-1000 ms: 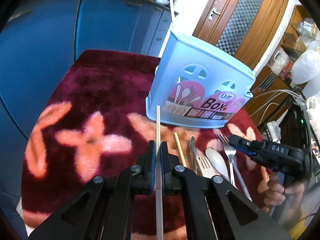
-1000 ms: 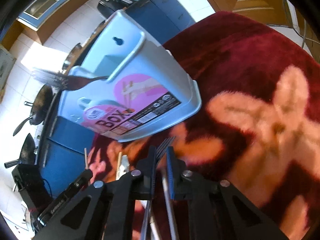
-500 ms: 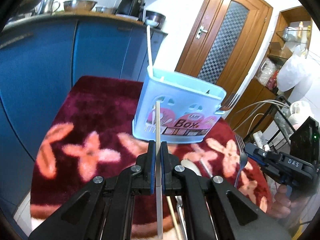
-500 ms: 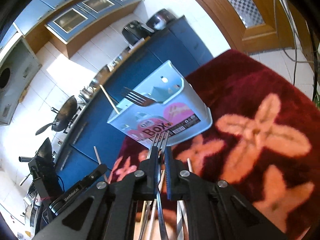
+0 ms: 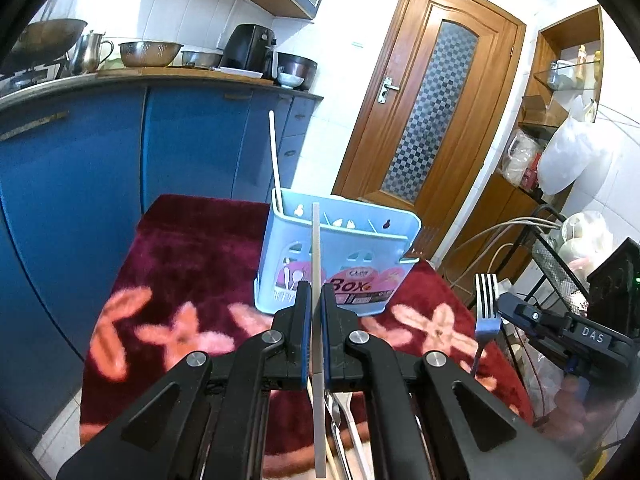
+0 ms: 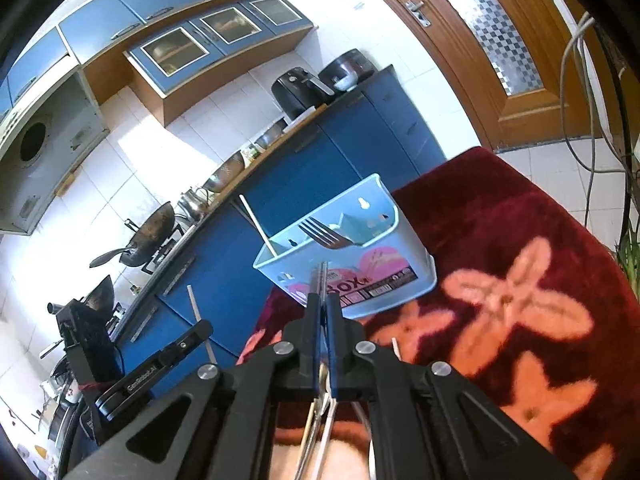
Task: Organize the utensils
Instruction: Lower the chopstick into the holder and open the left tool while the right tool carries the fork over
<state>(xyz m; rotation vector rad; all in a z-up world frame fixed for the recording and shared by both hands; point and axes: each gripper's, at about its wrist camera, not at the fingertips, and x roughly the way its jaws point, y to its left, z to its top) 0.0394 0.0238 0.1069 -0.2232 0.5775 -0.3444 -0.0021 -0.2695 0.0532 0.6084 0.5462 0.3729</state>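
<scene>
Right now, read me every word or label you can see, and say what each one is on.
"Box" on the blue utensil holder.
"DAS" on the right gripper.
"GenRobot.AI", roughly, on the left gripper.
Small brand above "Box" and the barcode strip: too small to read.

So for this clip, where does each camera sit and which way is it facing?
Left wrist: on the left gripper, shut on a chopstick, facing the blue holder and door; the right gripper with its fork shows at right.
Right wrist: on the right gripper, view tilted, facing holder and counter; the left gripper shows at left.
Shared: holder, red cloth, each other's gripper.
</scene>
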